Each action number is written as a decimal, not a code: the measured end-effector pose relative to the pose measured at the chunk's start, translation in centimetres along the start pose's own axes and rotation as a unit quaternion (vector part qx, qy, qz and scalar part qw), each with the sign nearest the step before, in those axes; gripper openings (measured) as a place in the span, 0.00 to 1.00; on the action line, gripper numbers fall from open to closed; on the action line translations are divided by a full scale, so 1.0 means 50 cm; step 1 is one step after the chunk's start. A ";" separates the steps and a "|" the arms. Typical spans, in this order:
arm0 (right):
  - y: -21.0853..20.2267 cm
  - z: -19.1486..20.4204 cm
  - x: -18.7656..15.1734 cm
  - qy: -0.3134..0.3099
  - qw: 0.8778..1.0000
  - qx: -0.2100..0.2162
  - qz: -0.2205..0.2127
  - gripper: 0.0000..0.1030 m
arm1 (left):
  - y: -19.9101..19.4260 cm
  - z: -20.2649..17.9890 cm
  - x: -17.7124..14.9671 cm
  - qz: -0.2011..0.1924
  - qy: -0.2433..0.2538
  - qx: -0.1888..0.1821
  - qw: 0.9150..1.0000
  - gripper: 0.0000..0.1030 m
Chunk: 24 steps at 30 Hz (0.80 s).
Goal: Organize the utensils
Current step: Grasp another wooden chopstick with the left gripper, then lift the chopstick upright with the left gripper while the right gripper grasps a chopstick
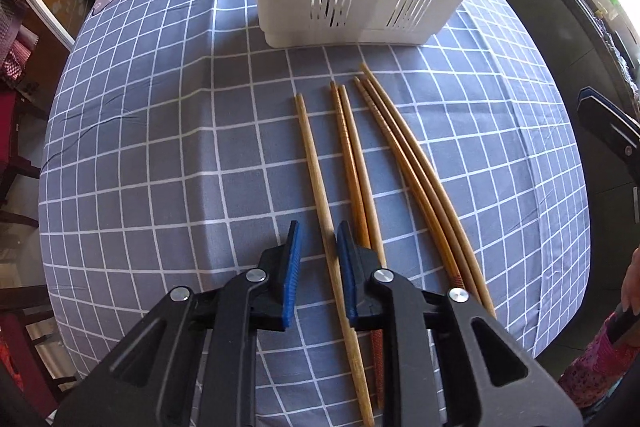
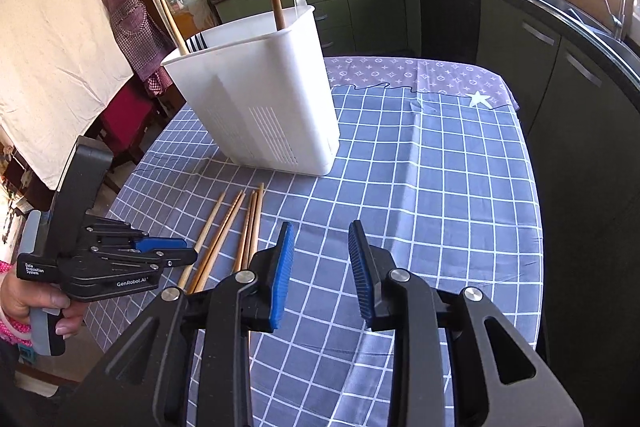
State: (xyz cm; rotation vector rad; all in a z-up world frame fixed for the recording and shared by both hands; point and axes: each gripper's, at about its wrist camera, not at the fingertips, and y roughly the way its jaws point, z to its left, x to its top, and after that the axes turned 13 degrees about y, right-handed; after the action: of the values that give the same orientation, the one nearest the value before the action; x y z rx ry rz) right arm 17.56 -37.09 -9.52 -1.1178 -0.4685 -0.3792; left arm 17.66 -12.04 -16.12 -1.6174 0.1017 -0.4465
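The left gripper (image 1: 318,233) straddles one chopstick (image 1: 316,173) with fingers spread, untouching, while the right gripper (image 2: 320,233) hovers spread above the desk (image 2: 440,187).

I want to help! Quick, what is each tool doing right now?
Left tool: open, straddling the leftmost light wooden chopstick, not gripping it.
Right tool: open, holding nothing.

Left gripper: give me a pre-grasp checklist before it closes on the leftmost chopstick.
1. Left gripper open: ok.
2. Leftmost chopstick between the fingers: ok.
3. Neighbouring chopstick pair outside the jaws: ok, though close beside the right finger.
4. Fingers low enough to grip: cannot tell.
5. White holder upright, top open: ok.
6. Right gripper open, over bare tablecloth, away from the chopsticks: ok.
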 end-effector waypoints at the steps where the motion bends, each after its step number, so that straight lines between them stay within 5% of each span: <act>1: 0.001 -0.001 -0.001 0.000 1.000 0.002 0.001 0.28 | 0.002 -0.002 0.000 0.002 0.000 0.003 1.000 0.17; 6: 0.008 0.004 -0.003 0.000 1.000 0.012 0.005 0.28 | 0.012 -0.023 0.006 0.004 0.003 0.023 1.000 0.16; 8: 0.011 0.005 -0.006 -0.001 1.000 0.013 0.008 0.28 | 0.016 -0.041 0.013 0.003 0.009 0.031 0.999 0.09; 14: 0.025 0.012 -0.013 -0.009 1.000 0.011 0.019 0.28 | 0.013 -0.034 0.021 -0.001 0.004 0.014 1.000 0.07; 24: 0.122 0.064 -0.029 -0.034 0.995 0.028 0.095 0.28 | -0.129 0.007 -0.016 -0.136 0.008 0.036 0.990 0.07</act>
State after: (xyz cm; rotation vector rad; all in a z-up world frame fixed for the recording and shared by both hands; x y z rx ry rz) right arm 18.95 -31.67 -13.80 -1.1130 -0.4264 -0.1620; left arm 15.74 -10.78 -10.05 -1.5632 -0.1238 -0.6644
